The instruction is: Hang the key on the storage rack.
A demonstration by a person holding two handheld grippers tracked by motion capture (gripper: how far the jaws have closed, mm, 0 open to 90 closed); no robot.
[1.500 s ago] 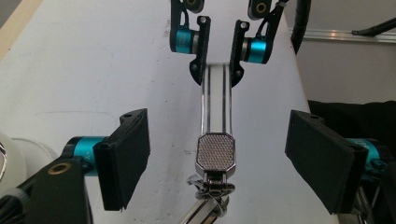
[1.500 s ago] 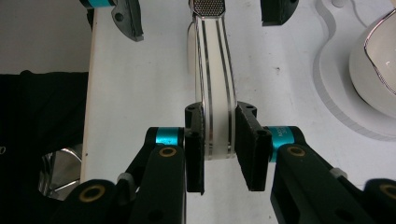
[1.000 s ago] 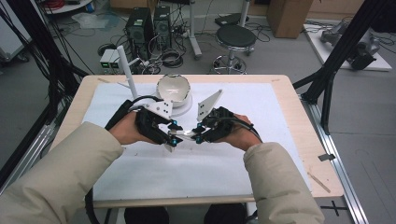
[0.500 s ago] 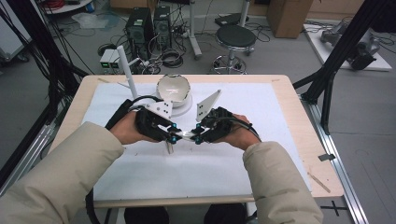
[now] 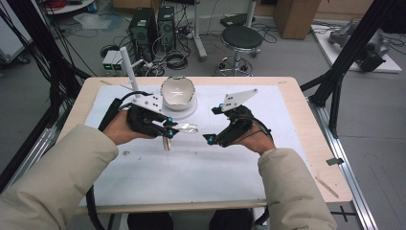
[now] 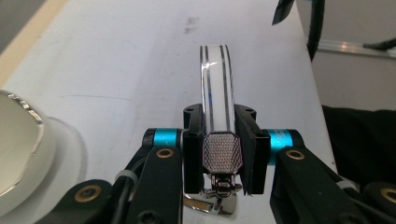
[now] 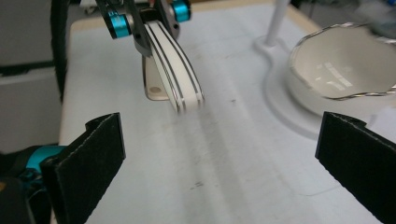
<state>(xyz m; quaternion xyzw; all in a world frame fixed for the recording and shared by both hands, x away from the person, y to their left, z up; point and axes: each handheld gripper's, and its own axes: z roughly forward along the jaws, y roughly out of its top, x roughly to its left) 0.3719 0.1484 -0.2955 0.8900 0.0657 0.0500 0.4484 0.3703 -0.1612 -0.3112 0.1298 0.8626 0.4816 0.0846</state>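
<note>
Worktop [image 5: 287, 143] under a white mat, white bowl [image 5: 177, 93] on its stand at the far side. Right gripper [image 5: 208, 139] has just spread its fingers wide, nothing between them. Left gripper [image 5: 168, 132], fingers pinching the striped hair clip [image 6: 215, 93] near the centre-left, above the mat. Handover looks done; placing it remains.

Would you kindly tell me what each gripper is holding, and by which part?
The left gripper clamps a striped white clip at its metal hinged end. The right gripper is open and holds nothing.
</note>
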